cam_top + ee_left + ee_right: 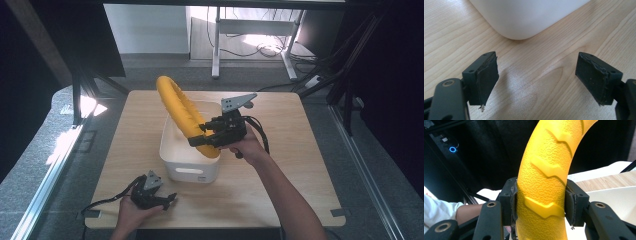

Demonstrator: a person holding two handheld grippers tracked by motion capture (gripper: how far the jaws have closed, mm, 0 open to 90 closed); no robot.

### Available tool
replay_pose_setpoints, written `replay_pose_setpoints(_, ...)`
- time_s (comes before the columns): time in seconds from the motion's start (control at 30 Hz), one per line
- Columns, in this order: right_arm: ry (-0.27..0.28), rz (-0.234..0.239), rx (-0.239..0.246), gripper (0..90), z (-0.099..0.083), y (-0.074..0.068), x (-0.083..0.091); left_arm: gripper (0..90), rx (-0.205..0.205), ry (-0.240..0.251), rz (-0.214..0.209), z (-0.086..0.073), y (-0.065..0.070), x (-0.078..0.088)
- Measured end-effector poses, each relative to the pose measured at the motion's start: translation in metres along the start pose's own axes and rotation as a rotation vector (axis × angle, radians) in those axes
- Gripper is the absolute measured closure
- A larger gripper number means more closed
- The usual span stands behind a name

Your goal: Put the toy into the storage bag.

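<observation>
Your right hand-held gripper [204, 134] is clamped on the yellow ring [182, 112], which stands tilted with its lower end inside the white bin [190, 170]. Whether you're stowing or lifting it, that move looks half done. Your left hand-held gripper [167, 200] rests wide open and empty on the desk [280, 170].

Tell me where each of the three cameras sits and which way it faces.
High view: above the person's side, looking forward and down on the table; both forearms, left gripper, right gripper.
Left gripper view: low over the wood, facing the white bin; its own jaws stand wide apart.
Right gripper view: tilted upward along the yellow ring clamped in its jaws; a sleeve at left.
Shared: ring, bin and table appear in the high view too.
</observation>
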State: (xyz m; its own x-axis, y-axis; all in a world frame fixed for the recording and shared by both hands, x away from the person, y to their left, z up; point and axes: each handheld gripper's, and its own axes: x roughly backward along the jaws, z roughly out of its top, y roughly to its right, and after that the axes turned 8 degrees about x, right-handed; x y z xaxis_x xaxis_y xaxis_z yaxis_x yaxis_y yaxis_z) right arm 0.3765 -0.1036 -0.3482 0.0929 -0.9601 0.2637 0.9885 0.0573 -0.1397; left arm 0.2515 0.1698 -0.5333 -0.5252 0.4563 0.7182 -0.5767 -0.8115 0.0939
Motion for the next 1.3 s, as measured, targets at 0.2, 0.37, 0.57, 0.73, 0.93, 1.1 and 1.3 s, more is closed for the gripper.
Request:
replay_pose_setpoints(0.2, -0.011, 0.000, -0.015, 51.5, -0.005, 0.004, -0.003, 18.7, -0.002, -0.002, 0.000, 0.000, 0.000, 0.000)
replay_pose_setpoints(0.37, -0.015, 0.002, -0.018, 51.4, -0.009, 0.005, -0.005, 18.7, -0.002, -0.006, 0.001, 0.000, 0.000, -0.001)
replay_pose_setpoints(0.57, -0.035, 0.002, -0.019, 51.0, -0.013, 0.004, -0.005, 18.6, -0.003, -0.009, -0.003, 0.000, 0.000, 0.000)
replay_pose_setpoints(0.73, -0.058, -0.018, -0.010, 50.3, -0.017, 0.005, -0.004, 18.6, -0.001, -0.010, -0.006, 0.000, 0.000, -0.001)
replay_pose_setpoints(0.93, -0.069, -0.023, 0.006, 49.5, -0.020, 0.004, -0.003, 18.6, -0.004, -0.014, -0.007, 0.000, 0.000, -0.002)
replay_pose_setpoints(1.1, -0.082, -0.068, 0.054, 45.7, -0.019, 0.000, -0.003, 18.5, -0.005, -0.017, -0.009, 0.000, 0.000, -0.002)
replay_pose_setpoints(1.3, -0.074, -0.102, 0.076, 37.1, -0.019, -0.009, -0.001, 18.3, -0.006, -0.018, -0.007, 0.000, 0.000, -0.002)
